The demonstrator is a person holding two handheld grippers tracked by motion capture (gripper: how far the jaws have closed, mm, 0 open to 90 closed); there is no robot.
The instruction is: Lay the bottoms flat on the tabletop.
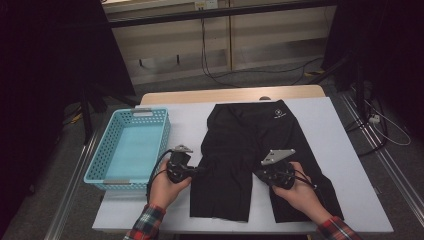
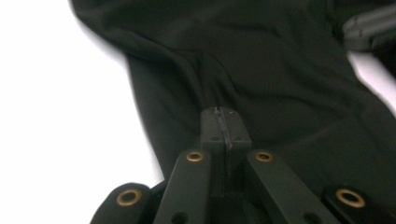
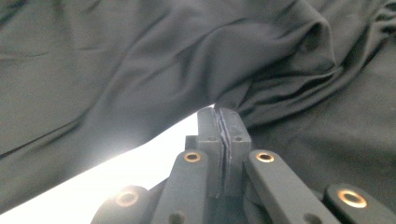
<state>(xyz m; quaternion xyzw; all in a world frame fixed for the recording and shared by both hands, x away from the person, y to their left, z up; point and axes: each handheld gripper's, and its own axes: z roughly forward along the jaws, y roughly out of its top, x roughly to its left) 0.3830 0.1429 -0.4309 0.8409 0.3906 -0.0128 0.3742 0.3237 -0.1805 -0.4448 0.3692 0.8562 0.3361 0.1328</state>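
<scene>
From above, a pair of black shorts (image 1: 250,150) lies spread flat on the white bench (image 1: 340,145), waistband at the far side and legs toward the person, with an empty blue basket (image 1: 131,145) just to the left. Both hands are in low: the left gripper (image 1: 200,170) meets the outer edge of the left leg, the right gripper (image 1: 257,173) sits at the inner edge of the right leg, forearms angled inward, wrists nearly level with the bench. This looks like the pinch before a fold or a lift. Over to the left gripper view: jaws clenched tight together, the fabric (image 2: 261,74) puckering into a ridge that runs straight to their tips, so I'd say it has a nip of cloth, though the dark blur makes that hard to swear to. Right gripper view now: jaws clamped as well, at the hem where the cloth (image 3: 140,70) meets bright bench, folds gathering at the tips. Next up, I'd expect both hands to rise evenly, so neither pinch slips.
</scene>
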